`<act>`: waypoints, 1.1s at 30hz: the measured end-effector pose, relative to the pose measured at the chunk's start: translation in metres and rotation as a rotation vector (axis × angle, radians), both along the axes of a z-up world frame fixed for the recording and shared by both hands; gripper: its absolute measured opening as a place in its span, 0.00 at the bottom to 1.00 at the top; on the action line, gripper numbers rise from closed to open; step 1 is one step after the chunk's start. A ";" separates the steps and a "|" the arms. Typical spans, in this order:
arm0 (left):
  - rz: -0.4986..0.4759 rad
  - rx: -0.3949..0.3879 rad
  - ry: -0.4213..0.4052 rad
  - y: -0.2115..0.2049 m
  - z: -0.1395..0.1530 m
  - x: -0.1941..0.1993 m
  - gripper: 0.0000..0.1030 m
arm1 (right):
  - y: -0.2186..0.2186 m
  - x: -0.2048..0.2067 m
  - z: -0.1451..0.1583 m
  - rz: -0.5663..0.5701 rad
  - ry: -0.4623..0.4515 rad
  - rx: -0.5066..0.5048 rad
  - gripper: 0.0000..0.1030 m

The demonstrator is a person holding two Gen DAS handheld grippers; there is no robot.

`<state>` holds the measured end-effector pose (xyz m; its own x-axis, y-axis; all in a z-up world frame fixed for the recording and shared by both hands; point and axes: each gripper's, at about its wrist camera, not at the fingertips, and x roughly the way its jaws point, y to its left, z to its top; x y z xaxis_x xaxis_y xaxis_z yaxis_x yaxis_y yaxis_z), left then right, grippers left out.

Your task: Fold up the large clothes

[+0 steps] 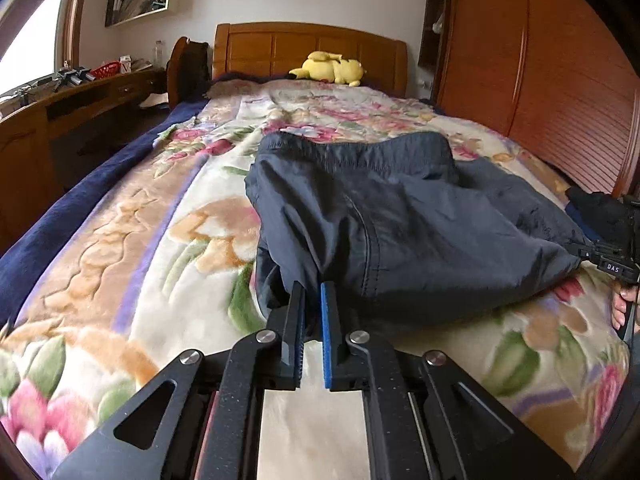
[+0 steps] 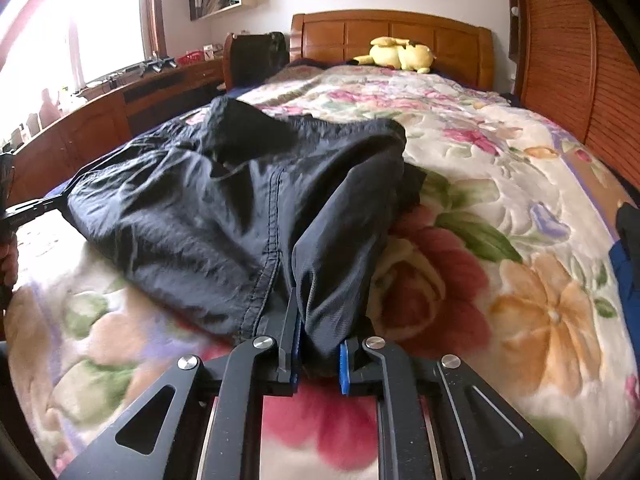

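Left hand-held gripper (image 1: 313, 300) and right hand-held gripper (image 2: 320, 340) each clamp the dark trousers (image 1: 380, 216); only the right view shows bunching.

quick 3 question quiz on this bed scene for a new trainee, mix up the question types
1. True or false: the dark trousers hang from a wardrobe rail.
2. Multiple choice: what lies by the headboard? A) a yellow plush toy B) a laptop C) a pair of shoes
3. Short answer: what does each hand-held gripper grip?

Key
1. False: they lie on the floral blanket on the bed.
2. A: the yellow plush toy.
3. The left hand-held gripper and the right hand-held gripper each pinch fabric at the near end of the trousers.
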<state>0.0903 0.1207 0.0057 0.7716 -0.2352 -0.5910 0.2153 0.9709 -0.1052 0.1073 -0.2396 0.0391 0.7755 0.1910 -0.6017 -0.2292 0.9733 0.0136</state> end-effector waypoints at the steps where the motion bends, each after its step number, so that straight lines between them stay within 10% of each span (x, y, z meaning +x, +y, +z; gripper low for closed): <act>1: 0.000 -0.001 -0.006 0.000 0.001 -0.007 0.07 | 0.001 -0.007 0.001 -0.002 -0.005 -0.005 0.13; 13: -0.008 0.009 -0.038 -0.001 0.000 -0.098 0.07 | -0.006 -0.099 0.015 0.023 0.024 -0.051 0.13; 33: 0.017 -0.029 -0.063 0.007 -0.010 -0.104 0.10 | -0.005 -0.114 0.031 -0.131 0.024 -0.038 0.34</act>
<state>-0.0132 0.1273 -0.0040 0.8110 -0.2378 -0.5346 0.2053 0.9712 -0.1205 -0.0068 -0.2444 0.0704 0.7774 0.0657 -0.6256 -0.0999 0.9948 -0.0197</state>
